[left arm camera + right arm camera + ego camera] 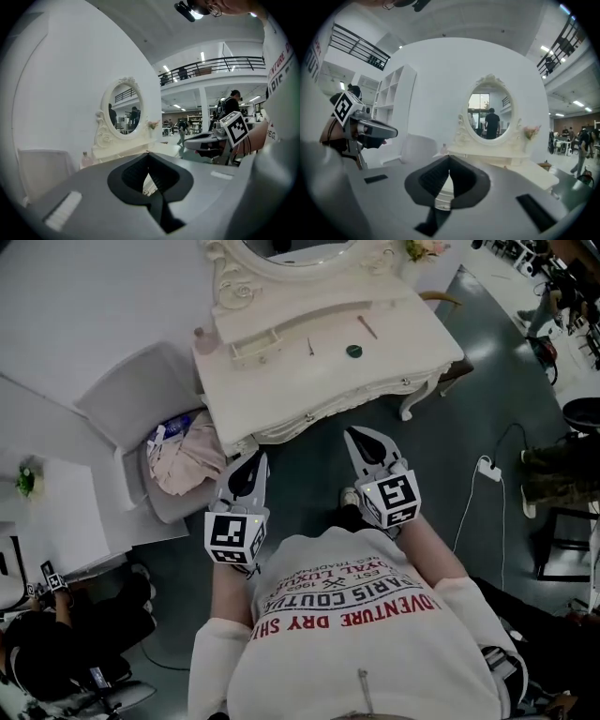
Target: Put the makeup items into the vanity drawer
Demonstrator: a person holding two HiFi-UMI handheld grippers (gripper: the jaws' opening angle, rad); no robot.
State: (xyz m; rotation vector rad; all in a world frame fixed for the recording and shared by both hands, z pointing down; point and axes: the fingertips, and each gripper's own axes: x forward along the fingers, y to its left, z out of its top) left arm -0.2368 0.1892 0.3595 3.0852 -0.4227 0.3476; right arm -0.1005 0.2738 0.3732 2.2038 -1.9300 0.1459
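Overhead, a person faced a white vanity desk point(281, 381). The left gripper point(257, 457) and right gripper point(355, 433) hung just short of its front edge, fingers closed and empty. Small makeup items point(353, 351) lay on top; a reach with closed fingers might sweep them off.

Left gripper point(254, 464) and right gripper point(362, 440) point forward, jaws closed, empty

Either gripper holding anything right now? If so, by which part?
Nothing held: left gripper and right gripper are both shut, empty.
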